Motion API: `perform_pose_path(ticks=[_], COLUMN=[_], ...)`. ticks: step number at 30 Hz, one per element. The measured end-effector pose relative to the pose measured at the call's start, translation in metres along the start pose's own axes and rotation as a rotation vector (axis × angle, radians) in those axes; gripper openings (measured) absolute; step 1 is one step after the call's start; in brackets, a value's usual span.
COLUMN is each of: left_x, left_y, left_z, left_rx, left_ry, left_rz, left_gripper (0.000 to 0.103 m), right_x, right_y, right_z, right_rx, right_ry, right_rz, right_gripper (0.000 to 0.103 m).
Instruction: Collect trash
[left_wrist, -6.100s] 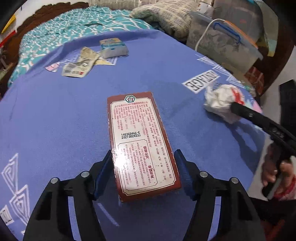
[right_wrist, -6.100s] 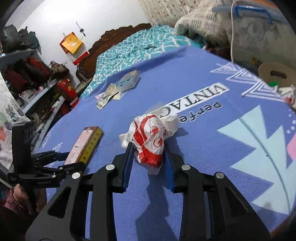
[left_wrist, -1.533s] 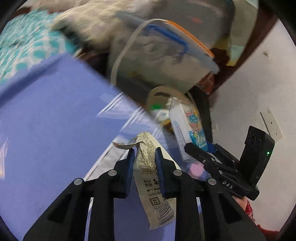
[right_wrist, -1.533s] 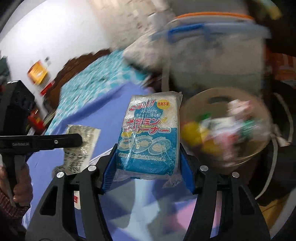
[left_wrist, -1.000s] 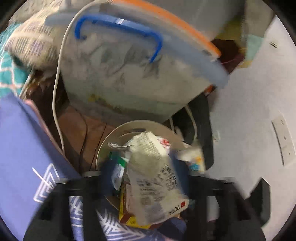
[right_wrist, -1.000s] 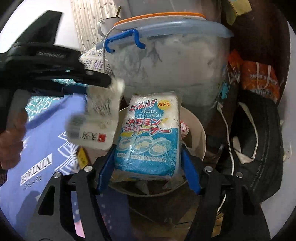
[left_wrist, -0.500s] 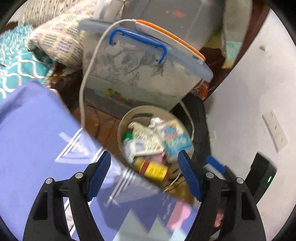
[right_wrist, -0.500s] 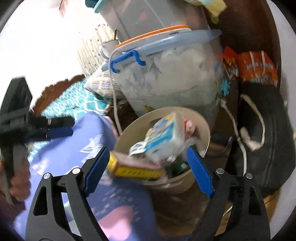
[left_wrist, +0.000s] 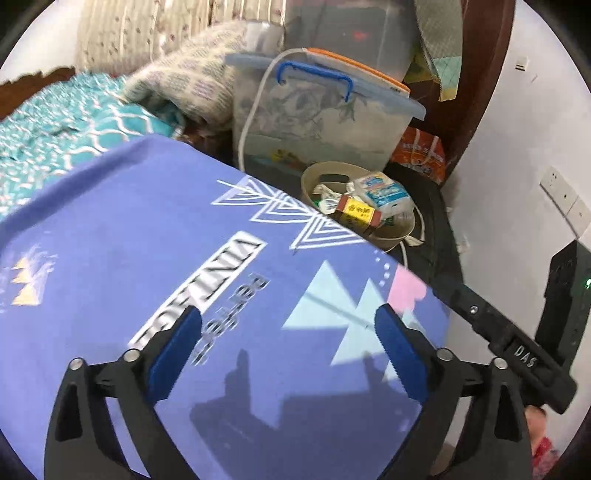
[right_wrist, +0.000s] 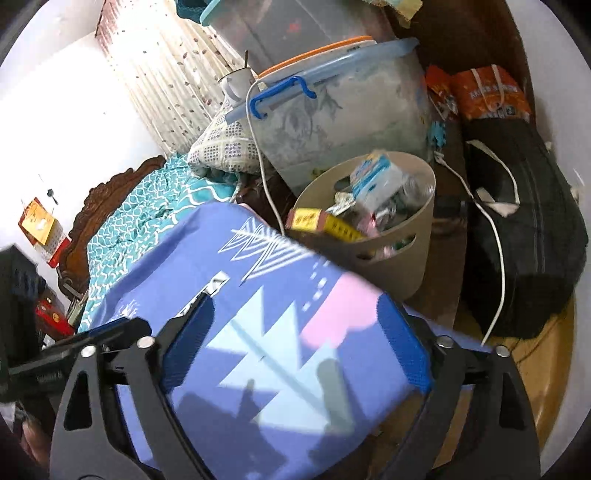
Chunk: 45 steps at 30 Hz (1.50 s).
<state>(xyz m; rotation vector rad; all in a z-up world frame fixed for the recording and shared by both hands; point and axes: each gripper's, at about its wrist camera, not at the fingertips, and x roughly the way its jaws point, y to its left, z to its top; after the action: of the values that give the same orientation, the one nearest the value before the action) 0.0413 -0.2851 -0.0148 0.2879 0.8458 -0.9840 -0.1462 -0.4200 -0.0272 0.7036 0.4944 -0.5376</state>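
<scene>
purple tablecloth (left_wrist: 110, 266) below both empty tongs, just opened wide; bin (right_wrist: 406, 254) full.

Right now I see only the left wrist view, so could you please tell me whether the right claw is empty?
Observer: Yes. The right claw is open, its jaws have just been opening, and nothing is between them.
Operator: Thank you. Is any trash left on the table?
Observer: A small shiny scrap lies on the blue cloth, just ahead of that claw.
Operator: And how full is the bin?
Observer: The yellow box pokes out over the rim of the beige bin, on the table side.
</scene>
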Motion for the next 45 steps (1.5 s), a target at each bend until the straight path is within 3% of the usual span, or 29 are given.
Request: perform_pose_path(ticks=[9, 21, 28, 37, 45], left_x=[-0.050, -0.090, -0.101, -0.097, -0.076], left_y=[0.009, 0.014, 0.019, 0.023, 0.030], left_z=[-0.037, -0.067, -0.073, -0.080, -0.093], left_rx=[-0.001, 0.027, 0.004, -0.029, -0.081], left_ry=[-0.079, -0.160, -0.175, -0.116, -0.041], left_rz=[0.123, 0.205, 0.203, 0.161, 0.220], left_gripper=[0.095, 0.095, 0.095, 0.095, 0.095], right_x=[-0.038, -0.061, -0.069, -0.063, -0.048], right_y=[0.039, 0.066, 0.083, 0.085, 0.086], right_z=[-0.032, -0.053, -0.057, -0.059, -0.069], right_rx=[-0.009, -0.027, -0.070, -0.077, -0.087], right_ry=[-0.038, -0.066, -0.086, -0.061, -0.010], right_rz=[-0.048, -0.061, -0.047, -0.028, -0.018], right_gripper=[0.099, 0.099, 0.099, 0.099, 0.099])
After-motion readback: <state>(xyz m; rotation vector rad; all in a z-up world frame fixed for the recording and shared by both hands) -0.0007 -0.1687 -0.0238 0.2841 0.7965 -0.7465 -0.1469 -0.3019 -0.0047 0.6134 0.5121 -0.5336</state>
